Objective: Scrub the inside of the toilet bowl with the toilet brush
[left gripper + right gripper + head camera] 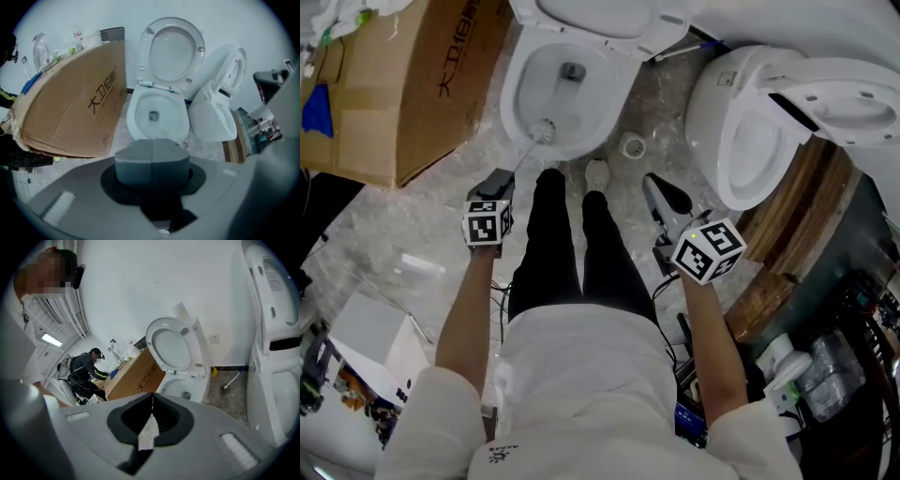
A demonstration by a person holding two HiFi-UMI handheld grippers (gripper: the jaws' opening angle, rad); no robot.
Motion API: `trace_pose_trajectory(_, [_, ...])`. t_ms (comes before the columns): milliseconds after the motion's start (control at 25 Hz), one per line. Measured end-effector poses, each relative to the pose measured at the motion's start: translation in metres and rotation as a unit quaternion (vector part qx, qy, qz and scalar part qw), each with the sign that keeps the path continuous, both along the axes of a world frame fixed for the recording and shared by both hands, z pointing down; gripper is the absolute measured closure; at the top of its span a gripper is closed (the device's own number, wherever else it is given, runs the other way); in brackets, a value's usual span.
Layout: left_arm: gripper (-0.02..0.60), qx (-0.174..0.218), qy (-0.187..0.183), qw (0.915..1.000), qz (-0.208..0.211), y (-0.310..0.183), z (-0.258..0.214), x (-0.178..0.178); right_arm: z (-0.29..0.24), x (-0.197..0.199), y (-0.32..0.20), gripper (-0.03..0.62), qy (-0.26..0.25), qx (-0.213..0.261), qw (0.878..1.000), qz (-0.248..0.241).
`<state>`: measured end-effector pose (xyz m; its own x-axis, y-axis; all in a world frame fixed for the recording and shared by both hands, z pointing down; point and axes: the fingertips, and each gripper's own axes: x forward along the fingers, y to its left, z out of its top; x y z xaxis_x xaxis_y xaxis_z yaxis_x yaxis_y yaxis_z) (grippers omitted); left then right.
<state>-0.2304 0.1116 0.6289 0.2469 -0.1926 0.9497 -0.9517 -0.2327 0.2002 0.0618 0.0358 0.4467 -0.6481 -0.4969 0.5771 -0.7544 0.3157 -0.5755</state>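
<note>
Looks like scrub step on: L gripper (499, 180) clamped on brush (546, 131) handle, head at near-left inner wall of bowl (520, 89), upper centre of frame; R gripper (664, 192) idle, jaws together; next prob needs pushing head deeper + sweeping round.

Toilet bowl (523, 98): white, oval, open. Seat and lid tipped up at back. Small dark drain hole at bottom. Inside looks clean and pale.

Toilet brush (543, 131): small round head, white bristles, thin pale stick. Head sits inside bowl, low on near wall, just under front rim, well away from drain hole. Stick slants out over front rim and down to left gripper (499, 178), whose jaws are pressed together around stick's end. Brush hidden in both gripper views.
</note>
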Motion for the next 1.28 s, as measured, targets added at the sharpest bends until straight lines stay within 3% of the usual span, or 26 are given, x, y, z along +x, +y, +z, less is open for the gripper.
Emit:
trace_pose_trajectory(640, [0.436,0.014,-0.024,0.9994,0.018,-0.035,0.004,-0.036,0.003,0.001,-0.006,0.592,0.001,-0.004,1.000,0.016])
trace_pose_trajectory(1280, [0.434,0.028,-0.023,0.9988,0.033,-0.096,0.005,-0.061,0.005,-0.021,-0.027,0.593,-0.001,-0.005,1.000,0.023])
